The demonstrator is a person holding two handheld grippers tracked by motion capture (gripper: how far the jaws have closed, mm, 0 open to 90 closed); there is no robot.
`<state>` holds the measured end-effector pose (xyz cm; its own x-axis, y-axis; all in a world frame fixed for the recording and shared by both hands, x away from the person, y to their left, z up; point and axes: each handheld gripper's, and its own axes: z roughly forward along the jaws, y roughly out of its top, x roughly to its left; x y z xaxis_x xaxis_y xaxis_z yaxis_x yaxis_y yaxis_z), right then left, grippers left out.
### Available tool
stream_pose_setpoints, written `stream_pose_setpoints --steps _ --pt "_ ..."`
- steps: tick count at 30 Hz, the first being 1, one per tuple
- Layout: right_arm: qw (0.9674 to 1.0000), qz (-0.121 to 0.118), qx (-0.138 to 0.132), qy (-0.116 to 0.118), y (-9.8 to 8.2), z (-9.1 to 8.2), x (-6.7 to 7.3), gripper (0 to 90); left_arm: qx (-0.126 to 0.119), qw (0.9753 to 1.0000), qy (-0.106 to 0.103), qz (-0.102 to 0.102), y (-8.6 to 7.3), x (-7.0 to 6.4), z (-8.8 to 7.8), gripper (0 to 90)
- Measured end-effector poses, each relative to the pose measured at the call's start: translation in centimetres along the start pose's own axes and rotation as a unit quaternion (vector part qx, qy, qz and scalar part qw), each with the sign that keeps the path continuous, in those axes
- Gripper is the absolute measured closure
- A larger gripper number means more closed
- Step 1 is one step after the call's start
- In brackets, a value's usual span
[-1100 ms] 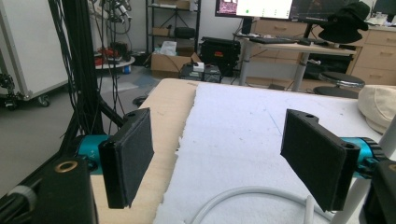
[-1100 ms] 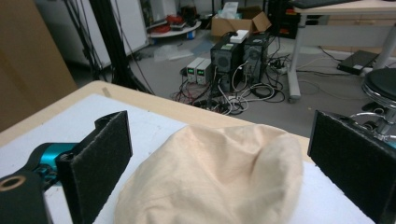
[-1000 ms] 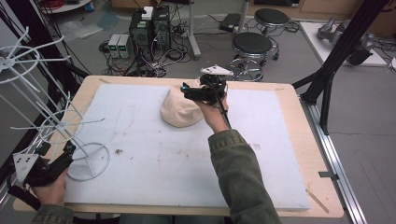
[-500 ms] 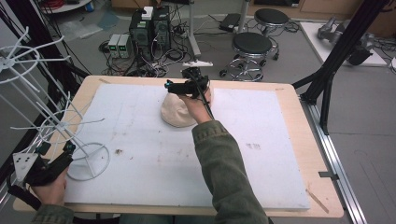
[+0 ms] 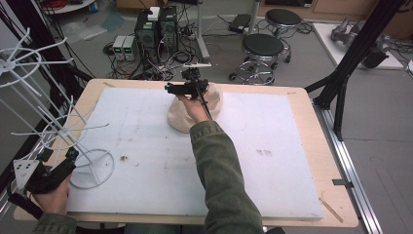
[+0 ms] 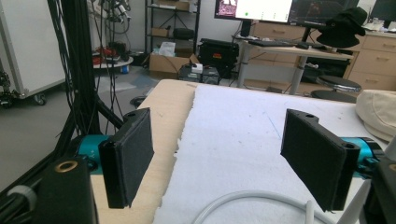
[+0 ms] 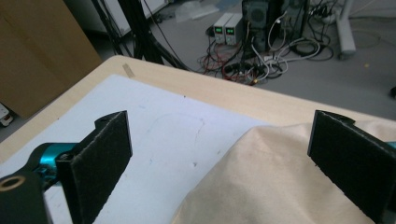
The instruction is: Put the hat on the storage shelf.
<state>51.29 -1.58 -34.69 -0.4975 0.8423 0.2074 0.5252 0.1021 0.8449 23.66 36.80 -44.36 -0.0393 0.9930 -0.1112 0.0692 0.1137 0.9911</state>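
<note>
A beige cloth hat (image 5: 181, 122) lies on the white mat (image 5: 146, 146) toward the table's far middle. My right gripper (image 5: 184, 88) hovers open over the hat's far left edge. In the right gripper view the hat (image 7: 280, 177) rises between the jaws, nearer the right one, and the right gripper (image 7: 223, 140) holds nothing. My left gripper (image 5: 58, 159) rests open at the near left corner, beside the base ring (image 5: 92, 168) of a white wire rack (image 5: 46, 129). In the left gripper view the left gripper (image 6: 219, 149) is open over the mat, with the hat (image 6: 378, 112) far off to the right.
The rack's thin white arms reach over the mat's left side. Wooden table edge (image 5: 336, 161) frames the mat. Beyond the far edge stand black stools (image 5: 263, 46), computer boxes (image 5: 156, 27) and tangled cables. A black frame strut (image 5: 350, 58) slants at the right.
My right gripper has swung left and a little farther back across the hat, from its right side to its far left edge. The left gripper has stayed put.
</note>
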Motion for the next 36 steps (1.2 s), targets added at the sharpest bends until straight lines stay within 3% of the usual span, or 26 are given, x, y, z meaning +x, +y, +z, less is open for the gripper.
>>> stream_pose_setpoints --steps 7,13,19,26,31,36 --pt "0.9993 0.012 0.034 -0.011 -1.0 1.8 -0.3 5.4 -0.001 1.0 -0.001 -0.003 0.0 -0.1 0.1 25.4" --pt "0.9978 0.026 0.061 -0.005 -1.9 3.1 -0.5 5.4 0.001 1.0 -0.003 -0.005 0.0 -0.1 0.1 25.3" --pt "0.995 0.033 0.094 0.007 -2.8 4.4 -0.4 6.3 0.001 1.0 -0.002 -0.006 0.0 0.0 0.1 25.3" --pt "0.9914 0.045 0.123 0.003 -3.7 5.7 -0.3 6.3 0.0 1.0 0.0 -0.008 0.0 0.1 0.1 25.3" --pt "0.9875 0.023 0.153 -0.029 -4.6 6.7 0.6 10.7 -0.009 0.9998 0.003 -0.015 0.0 0.0 0.2 25.3" --pt "0.9808 0.007 0.18 -0.075 -5.6 7.7 1.5 19.1 -0.009 0.9998 0.003 -0.015 0.0 0.1 0.1 25.3"
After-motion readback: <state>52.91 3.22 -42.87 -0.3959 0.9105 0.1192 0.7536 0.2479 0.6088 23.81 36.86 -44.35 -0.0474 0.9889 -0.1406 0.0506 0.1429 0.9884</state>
